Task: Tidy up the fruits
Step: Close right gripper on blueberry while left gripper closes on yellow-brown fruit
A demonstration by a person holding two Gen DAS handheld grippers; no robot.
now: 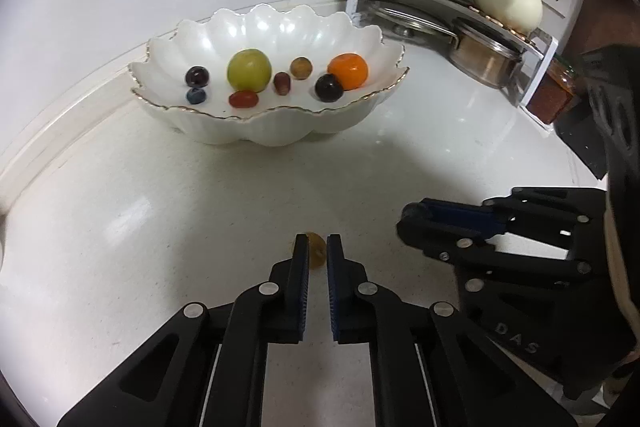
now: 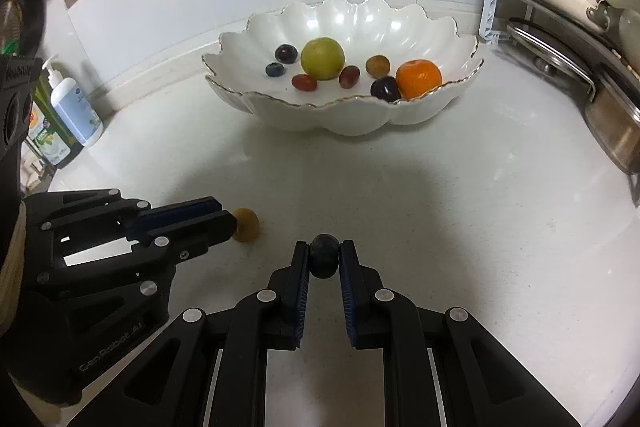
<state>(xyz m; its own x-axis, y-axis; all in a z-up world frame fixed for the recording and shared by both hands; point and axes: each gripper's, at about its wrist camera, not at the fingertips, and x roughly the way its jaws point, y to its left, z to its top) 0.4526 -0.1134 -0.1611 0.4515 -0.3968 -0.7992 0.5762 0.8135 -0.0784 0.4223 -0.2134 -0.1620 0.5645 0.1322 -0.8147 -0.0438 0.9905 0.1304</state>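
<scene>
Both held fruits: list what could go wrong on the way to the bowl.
1. The yellowish grape sits only at the tips of the left gripper; it may squirt out when lifted.
2. The dark blueberry in the right gripper is soft; hard squeezing may bruise it.
3. The bowl already holds eight fruits; a drop may knock them about.

"DAS" on the right gripper (image 1: 412, 223); "GenRobot.AI" on the left gripper (image 2: 234, 225)

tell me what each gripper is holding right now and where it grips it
Left gripper: a small yellow-brown fruit, pinched across its sides at the fingertips. Right gripper: a dark round fruit, likewise.
</scene>
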